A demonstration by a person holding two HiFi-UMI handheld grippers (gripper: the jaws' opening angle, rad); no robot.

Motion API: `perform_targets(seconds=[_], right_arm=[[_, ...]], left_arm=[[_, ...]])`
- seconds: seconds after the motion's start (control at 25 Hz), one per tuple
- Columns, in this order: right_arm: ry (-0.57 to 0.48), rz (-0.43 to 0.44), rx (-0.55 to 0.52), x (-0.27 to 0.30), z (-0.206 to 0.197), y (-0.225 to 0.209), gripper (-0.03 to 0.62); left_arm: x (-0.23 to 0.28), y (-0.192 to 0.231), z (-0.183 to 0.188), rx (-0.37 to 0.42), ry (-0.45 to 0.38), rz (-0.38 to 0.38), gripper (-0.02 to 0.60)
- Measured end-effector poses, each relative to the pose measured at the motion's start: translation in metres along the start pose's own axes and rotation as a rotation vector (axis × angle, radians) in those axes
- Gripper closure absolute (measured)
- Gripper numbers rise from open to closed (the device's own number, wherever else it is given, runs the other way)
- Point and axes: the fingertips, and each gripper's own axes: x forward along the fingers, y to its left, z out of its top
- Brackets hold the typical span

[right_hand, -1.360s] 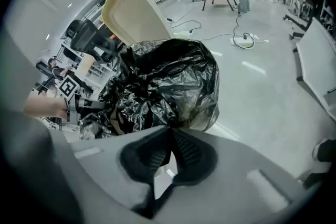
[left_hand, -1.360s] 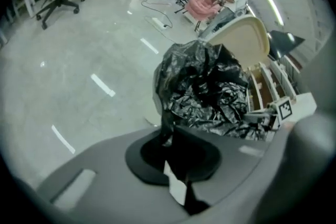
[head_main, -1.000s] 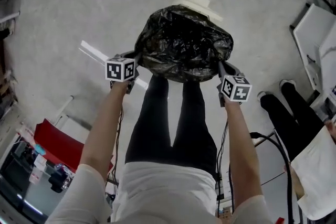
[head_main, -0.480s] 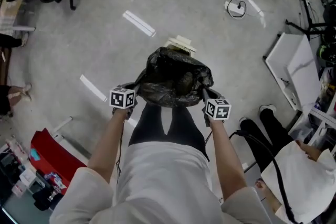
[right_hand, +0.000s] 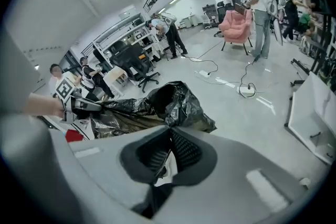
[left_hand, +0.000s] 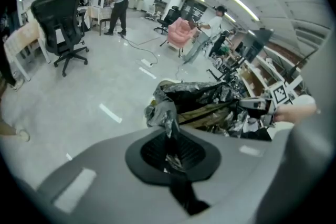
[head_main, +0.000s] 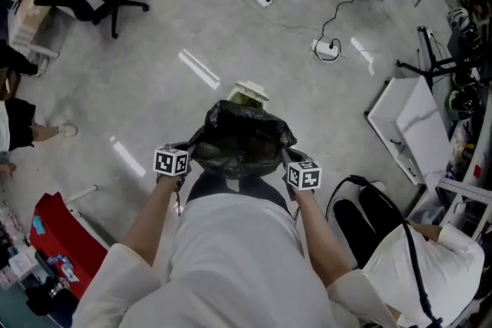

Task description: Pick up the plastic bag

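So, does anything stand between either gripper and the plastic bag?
Nothing visible does. The left gripper and the right gripper are each shut on an edge of the plastic bag, which hangs between them.

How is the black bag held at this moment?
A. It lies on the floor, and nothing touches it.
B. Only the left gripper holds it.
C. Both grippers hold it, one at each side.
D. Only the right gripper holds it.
C: the left gripper and the right gripper are each shut on an edge of the bag, which hangs between them above the floor.
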Motion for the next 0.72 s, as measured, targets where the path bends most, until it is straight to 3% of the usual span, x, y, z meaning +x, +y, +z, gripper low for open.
perform_targets(seconds=[0.12,0.44,0.72], right_arm=[[-0.034,0.026,-0.028,-0.019,0.009,0.004,0.591],[-0.128,0.073,-0.048,-0.061,0.027,0.014,0.591],[-0.231,0.074,-0.090,-0.094,0.054,0.035,0.591]], left_arm=[[-0.017,-0.015,0.005,0.015,-0.046,0.011,0.575],[-0.061,-0.043,0.011,-0.043,-0.191,0.001,0.575],[-0.105,-0.059,0.020,-0.079,-0.304,-0.060,0.575]])
